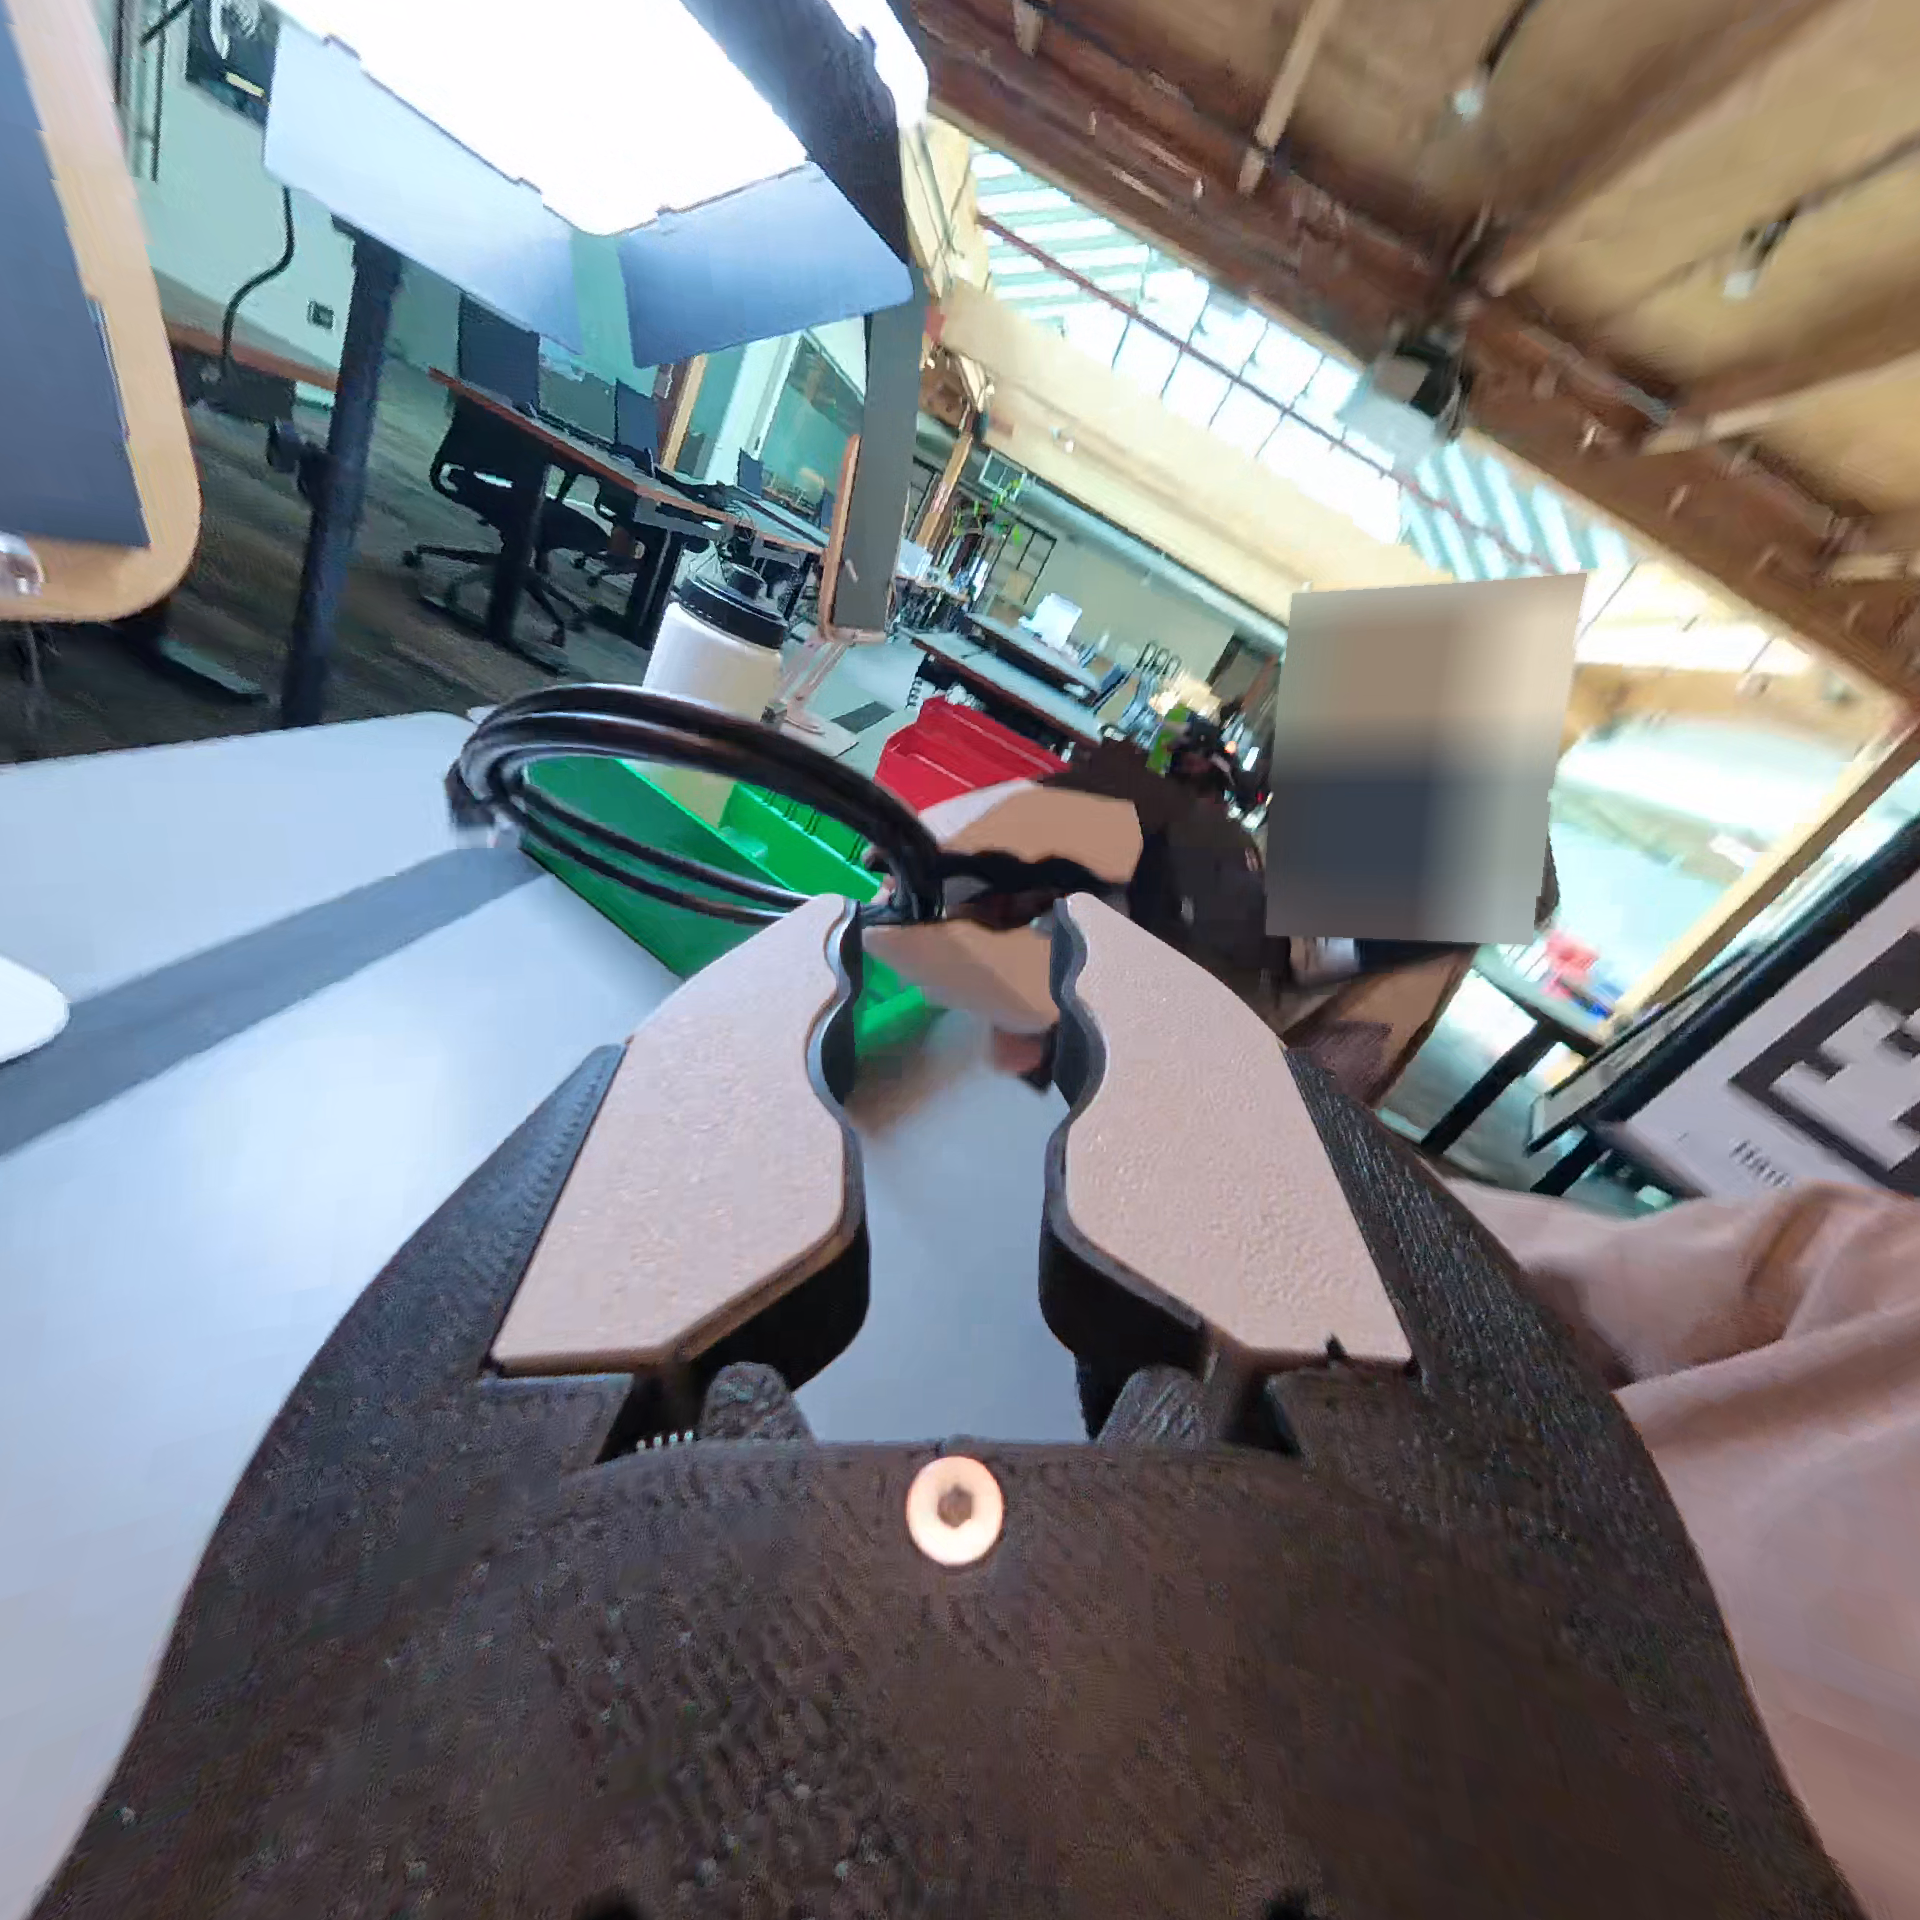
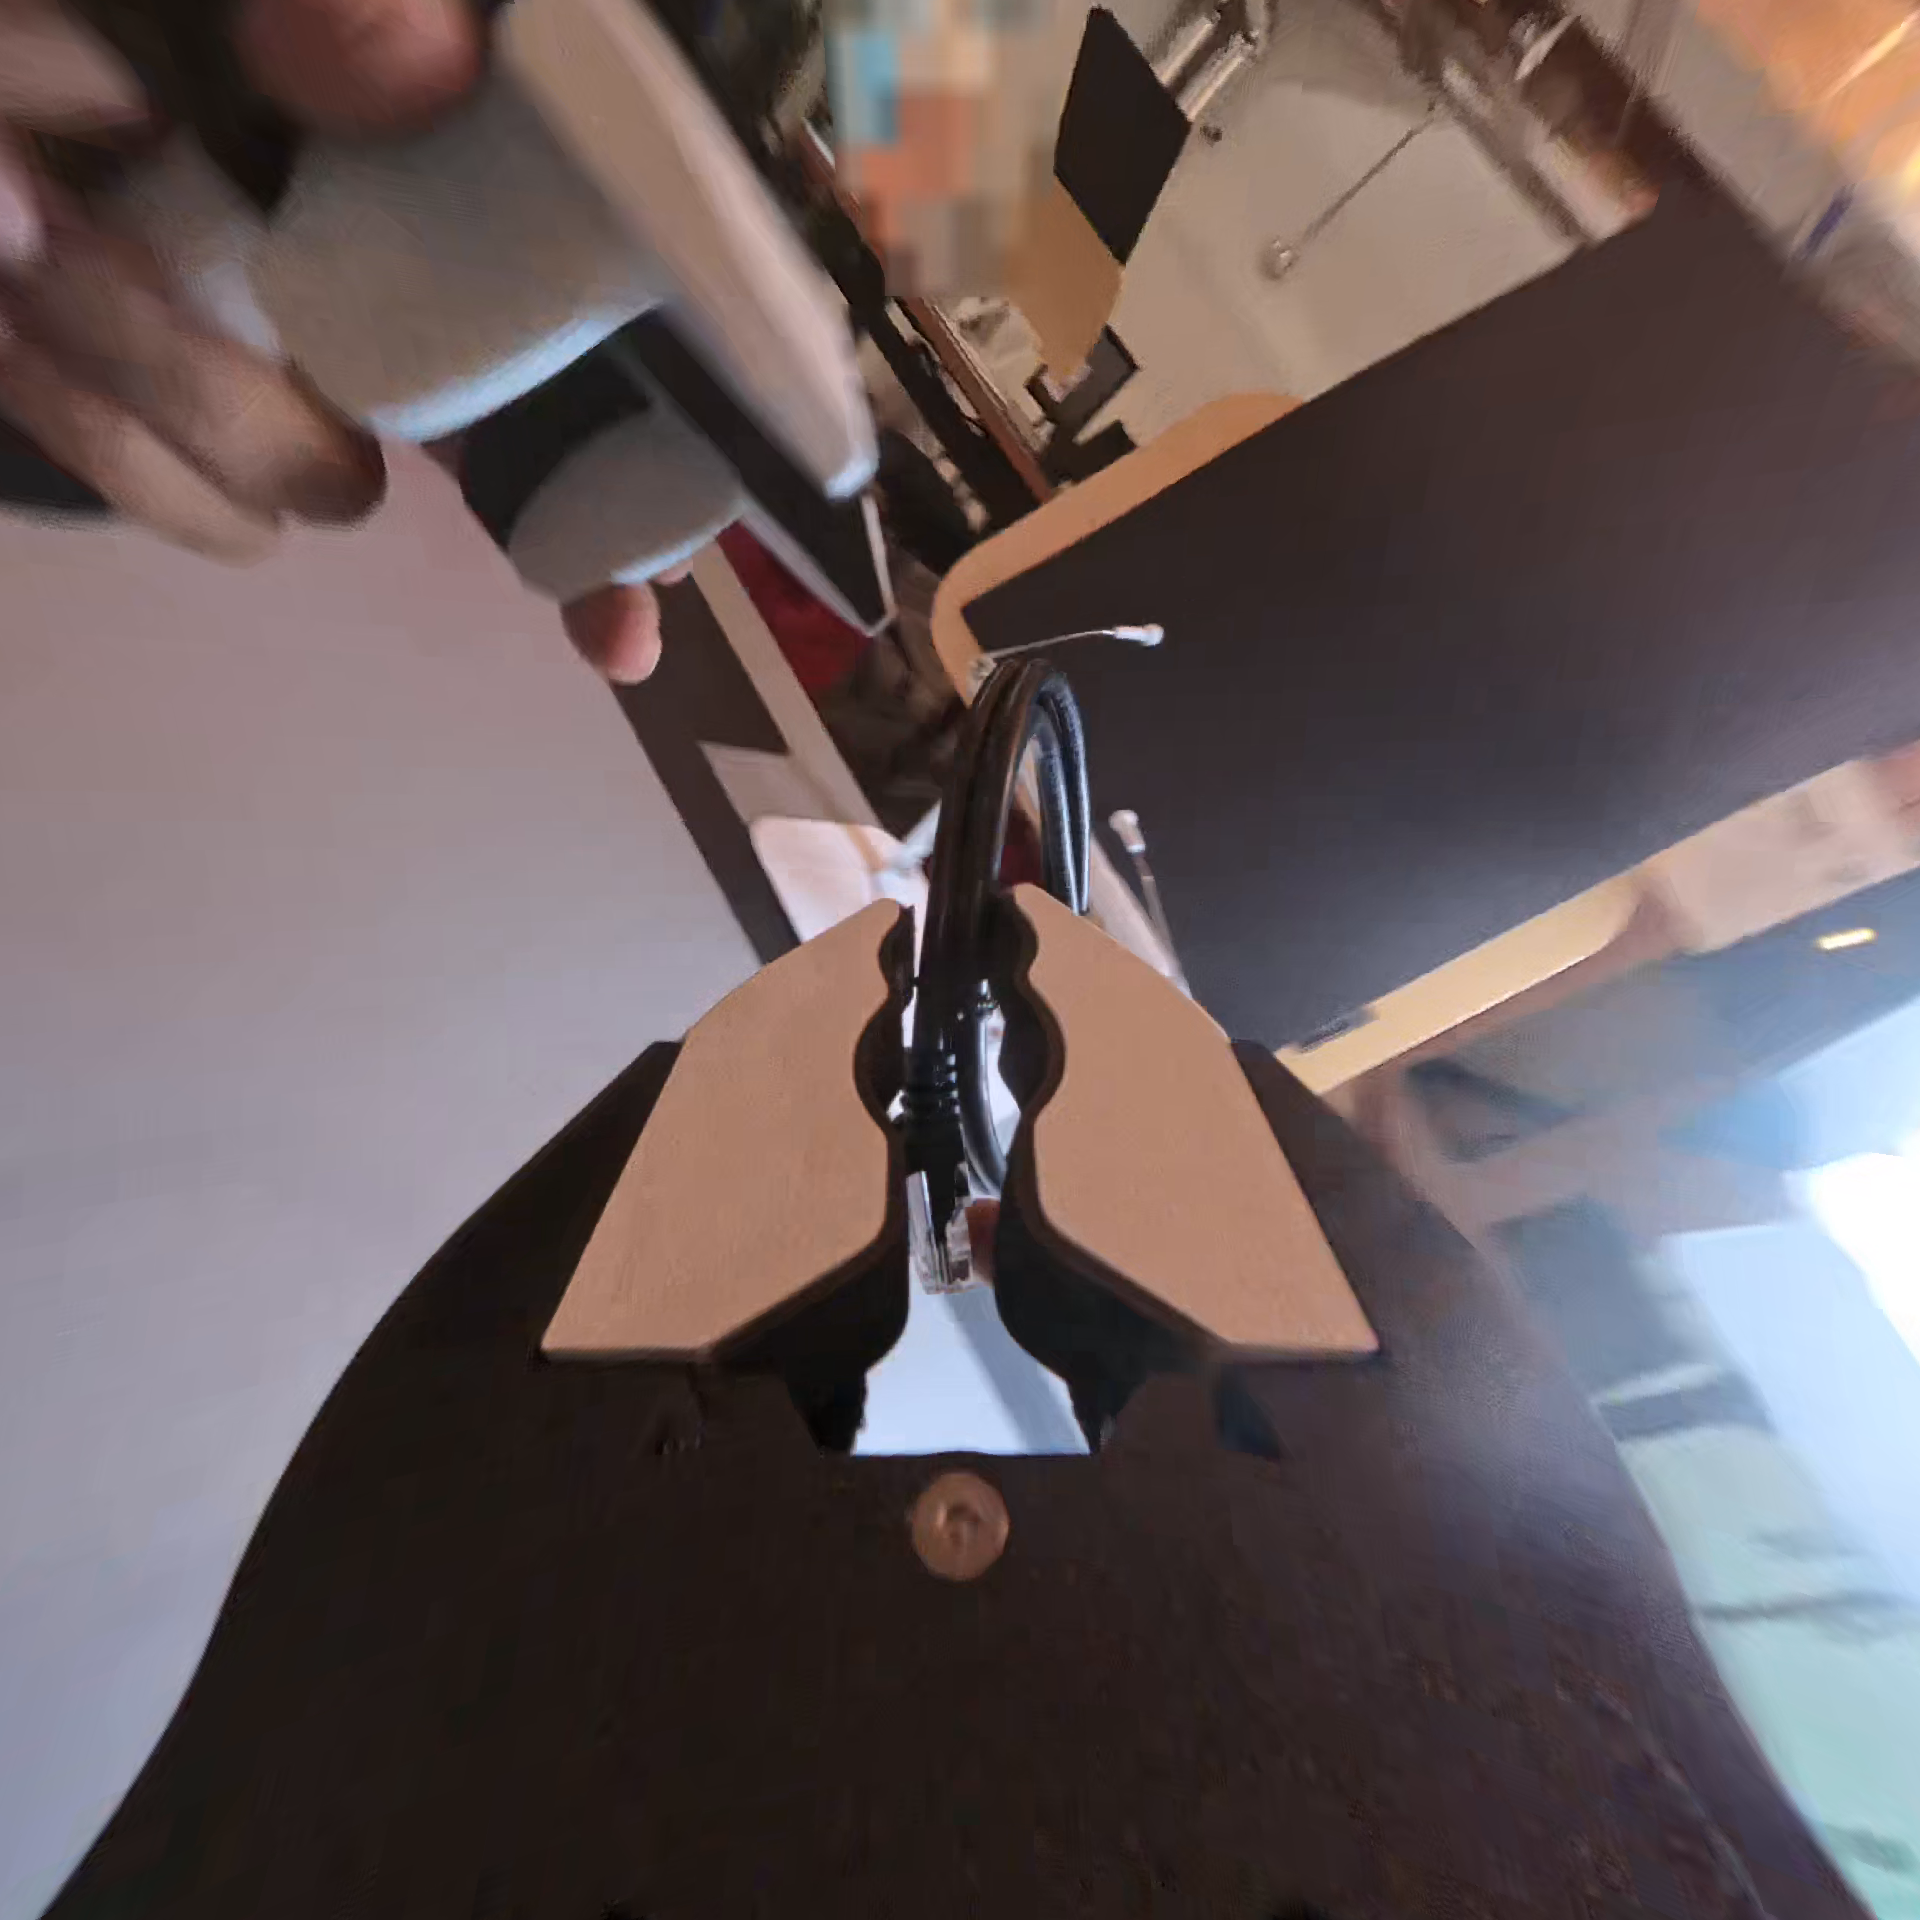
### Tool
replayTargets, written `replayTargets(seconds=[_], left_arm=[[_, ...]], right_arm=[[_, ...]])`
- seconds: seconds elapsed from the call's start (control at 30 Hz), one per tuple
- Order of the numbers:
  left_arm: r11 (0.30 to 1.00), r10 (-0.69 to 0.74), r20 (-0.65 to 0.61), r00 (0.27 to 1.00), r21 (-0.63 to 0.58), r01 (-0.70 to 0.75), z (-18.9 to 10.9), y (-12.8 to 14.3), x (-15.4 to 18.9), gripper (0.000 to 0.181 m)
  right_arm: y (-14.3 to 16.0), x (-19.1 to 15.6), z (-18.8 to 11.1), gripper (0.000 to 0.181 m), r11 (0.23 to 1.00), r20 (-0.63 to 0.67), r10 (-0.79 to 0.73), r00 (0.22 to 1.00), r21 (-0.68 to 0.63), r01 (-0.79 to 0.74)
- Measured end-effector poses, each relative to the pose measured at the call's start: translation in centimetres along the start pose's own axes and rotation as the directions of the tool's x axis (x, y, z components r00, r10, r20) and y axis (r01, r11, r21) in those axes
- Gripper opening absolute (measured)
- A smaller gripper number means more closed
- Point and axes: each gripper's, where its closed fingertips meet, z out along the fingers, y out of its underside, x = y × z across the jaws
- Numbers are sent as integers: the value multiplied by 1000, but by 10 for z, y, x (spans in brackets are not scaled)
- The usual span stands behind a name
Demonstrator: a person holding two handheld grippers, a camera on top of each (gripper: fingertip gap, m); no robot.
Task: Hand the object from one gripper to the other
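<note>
**Open-plan office, coiled cable held between two hand-held grippers**

Office desks, black swivel chairs and a timber ceiling with skylights fill the background of the left wrist view, which is strongly tilted. Closer in lies a pale grey tabletop crossed by a dark grey stripe. On it stand a bright green plastic bin, a red plastic bin farther back, and a white bottle with a black cap behind the green bin.

The left gripper, black with tan plates on its two fingers, has its fingers parted with a clear gap between them; nothing is clamped there. Just beyond its fingertips hangs the black coiled network cable, a round loop of several strands held above the green bin. The cable's near end sits between the tan fingers of the other gripper, which shows in this view just ahead of the left one, blurred by motion. Whether the left fingertips touch the cable cannot be told.

In the right wrist view, the right gripper is clenched on the same cable: the black strands pass between its tan fingers and rise as a loop beyond the tips, while a clear plastic plug on the cable's end lies back between the fingers. At upper left a person's hand grips a pale grey handle, blurred. A dark panel with a light wooden edge fills the right side.
</note>
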Motion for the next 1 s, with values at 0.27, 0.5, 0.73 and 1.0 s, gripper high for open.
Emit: replayTargets(seconds=[0.27,0.5,0.73,1.0], left_arm=[[990,-120,228,966,-40,133,-14,22,-63,9],[942,-327,148,933,-30,335,-18,32,-77,32],[885,-441,214,872,-58,462,-21,60,-108,52],[929,-353,62,933,-91,358,-17,51,-87,8]], right_arm=[[5,-37,24,13,847,-137,-528,838,-153,509],[6,-47,27,12,820,-107,-568,816,-154,551],[16,-77,35,12,782,-15,-620,785,-101,616],[7,-87,33,17,807,-15,-589,808,-55,588]])
